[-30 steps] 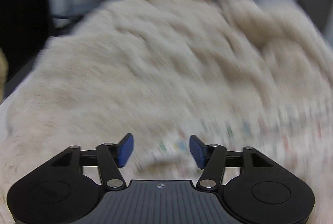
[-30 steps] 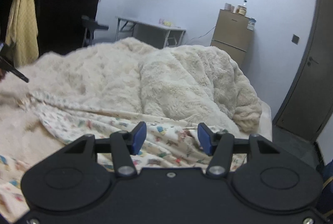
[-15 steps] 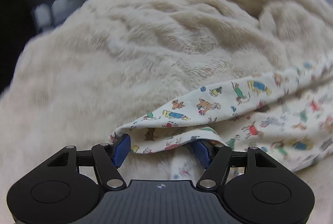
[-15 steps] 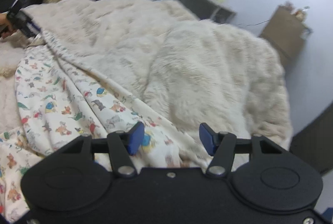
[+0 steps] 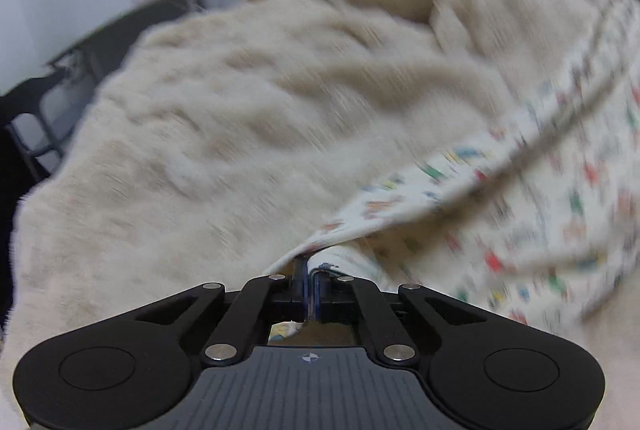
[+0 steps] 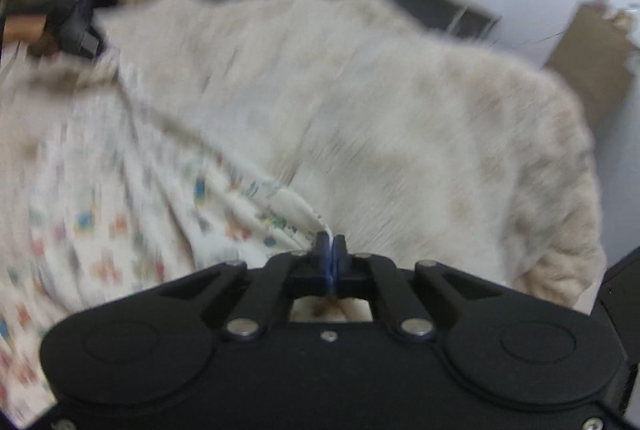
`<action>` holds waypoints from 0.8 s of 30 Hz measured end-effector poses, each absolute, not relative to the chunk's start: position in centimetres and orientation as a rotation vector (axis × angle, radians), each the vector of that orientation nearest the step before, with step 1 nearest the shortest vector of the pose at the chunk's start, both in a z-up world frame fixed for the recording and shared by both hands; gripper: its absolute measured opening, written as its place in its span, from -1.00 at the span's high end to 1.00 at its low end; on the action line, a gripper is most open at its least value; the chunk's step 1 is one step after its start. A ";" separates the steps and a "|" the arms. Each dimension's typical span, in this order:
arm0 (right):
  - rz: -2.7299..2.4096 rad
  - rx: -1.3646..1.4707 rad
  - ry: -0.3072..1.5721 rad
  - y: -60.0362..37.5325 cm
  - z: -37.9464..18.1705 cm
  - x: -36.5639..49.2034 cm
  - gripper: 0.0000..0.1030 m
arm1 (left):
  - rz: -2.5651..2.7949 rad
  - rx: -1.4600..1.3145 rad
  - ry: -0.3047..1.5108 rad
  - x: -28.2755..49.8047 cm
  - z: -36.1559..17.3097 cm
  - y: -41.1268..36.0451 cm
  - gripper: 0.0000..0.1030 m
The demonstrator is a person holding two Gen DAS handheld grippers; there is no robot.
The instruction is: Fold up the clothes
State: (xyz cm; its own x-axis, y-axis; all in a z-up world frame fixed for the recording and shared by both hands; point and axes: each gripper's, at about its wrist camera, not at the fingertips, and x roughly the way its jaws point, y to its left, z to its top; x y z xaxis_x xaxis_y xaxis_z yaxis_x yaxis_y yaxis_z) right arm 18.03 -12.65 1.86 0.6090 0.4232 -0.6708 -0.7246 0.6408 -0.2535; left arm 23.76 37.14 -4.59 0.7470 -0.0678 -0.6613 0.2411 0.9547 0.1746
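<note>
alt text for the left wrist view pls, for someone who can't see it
The left gripper is shut on the edge of a white cloth printed with small colourful figures, which trails off to the right. The cloth lies on a fluffy cream blanket that fills most of the blurred picture; a dark table stands behind.

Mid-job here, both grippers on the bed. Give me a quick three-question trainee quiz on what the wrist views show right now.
1. True or false: the left gripper is shut on an edge of the printed garment.
2. The right gripper pinches: A) the fluffy blanket; B) the printed garment; C) nothing.
3. Fill in: the printed garment lies on a cream, fluffy ____.

Key
1. True: its jaws have just closed with the cloth's edge between them.
2. B: the cloth's corner runs into the closed jaws.
3. blanket
</note>
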 end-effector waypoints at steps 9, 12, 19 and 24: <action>0.354 -0.538 0.607 -12.6 2.1 21.7 0.76 | 0.215 0.022 0.942 29.6 -5.3 38.9 -0.15; 0.360 -0.476 0.591 -14.0 2.9 18.4 0.61 | 0.211 -0.156 0.882 27.0 -5.0 39.5 -0.11; 0.397 -0.309 0.527 -16.8 4.3 4.6 -0.01 | -0.003 -0.215 0.633 18.6 0.2 31.5 -0.30; 0.383 -0.125 0.525 -20.3 2.6 -3.5 -0.04 | -0.365 -0.108 0.582 14.0 3.6 22.6 -0.35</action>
State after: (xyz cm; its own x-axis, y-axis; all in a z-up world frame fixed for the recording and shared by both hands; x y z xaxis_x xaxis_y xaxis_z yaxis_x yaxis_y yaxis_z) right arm -3.51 -20.30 2.62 0.7968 0.3237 -0.5103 -0.3869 0.9219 -0.0194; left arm 14.02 22.64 3.64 0.7734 -0.3664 -0.5173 0.3058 0.9305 -0.2017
